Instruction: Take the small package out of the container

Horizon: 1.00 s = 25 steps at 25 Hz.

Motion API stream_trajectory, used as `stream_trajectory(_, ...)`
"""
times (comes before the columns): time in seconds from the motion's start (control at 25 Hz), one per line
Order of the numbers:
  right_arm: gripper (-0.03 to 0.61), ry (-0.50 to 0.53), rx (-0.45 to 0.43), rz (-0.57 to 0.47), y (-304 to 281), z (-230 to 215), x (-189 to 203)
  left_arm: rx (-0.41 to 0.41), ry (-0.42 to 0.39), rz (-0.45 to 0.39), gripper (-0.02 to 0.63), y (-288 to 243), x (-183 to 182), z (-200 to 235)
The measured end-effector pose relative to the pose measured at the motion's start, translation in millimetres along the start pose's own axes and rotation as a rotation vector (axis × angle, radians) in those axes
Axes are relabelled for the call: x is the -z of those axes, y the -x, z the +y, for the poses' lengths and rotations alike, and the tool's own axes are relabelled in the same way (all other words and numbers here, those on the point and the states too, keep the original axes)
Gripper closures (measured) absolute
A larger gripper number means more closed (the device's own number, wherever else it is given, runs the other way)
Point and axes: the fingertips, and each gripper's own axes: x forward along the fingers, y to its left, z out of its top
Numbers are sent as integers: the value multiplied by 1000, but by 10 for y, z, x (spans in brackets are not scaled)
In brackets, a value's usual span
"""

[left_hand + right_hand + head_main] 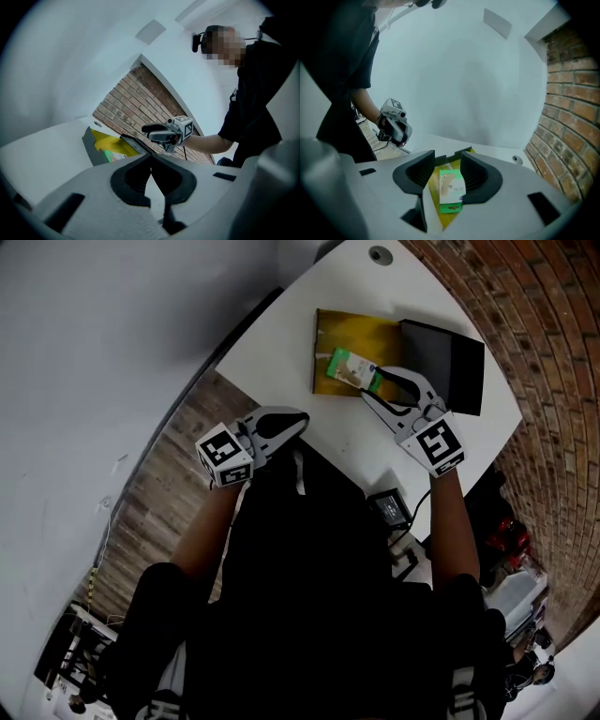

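A small green and white package (352, 369) lies in a shallow container (318, 352) with a yellow lining, at the middle of the white table (281, 343). My right gripper (373, 382) reaches to the container's near right corner, tilted downward. In the right gripper view its jaws (447, 161) stand apart, and the package (451, 190) shows in the gap between them without the pads pressing on it. My left gripper (300, 418) hovers at the table's front left edge, away from the container. Its jaws (151, 158) meet at the tips with nothing between them.
A black lid (450, 362) lies against the container's right side. A round cable hole (380, 254) sits at the table's far end. A brick wall (525, 334) runs along the right. A black device with cables (387, 507) rests at the table's near edge.
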Motion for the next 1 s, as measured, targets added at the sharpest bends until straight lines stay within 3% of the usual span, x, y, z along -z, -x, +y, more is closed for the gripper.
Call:
stream_trajectory(0.72,272,51,-162,237,-601,-146,585,-55,49,-28,598,136,83,189)
stream_trajectory(1.0,224,21,-212,328,-760,-136,824,-82,75,-40,598,191,109,206)
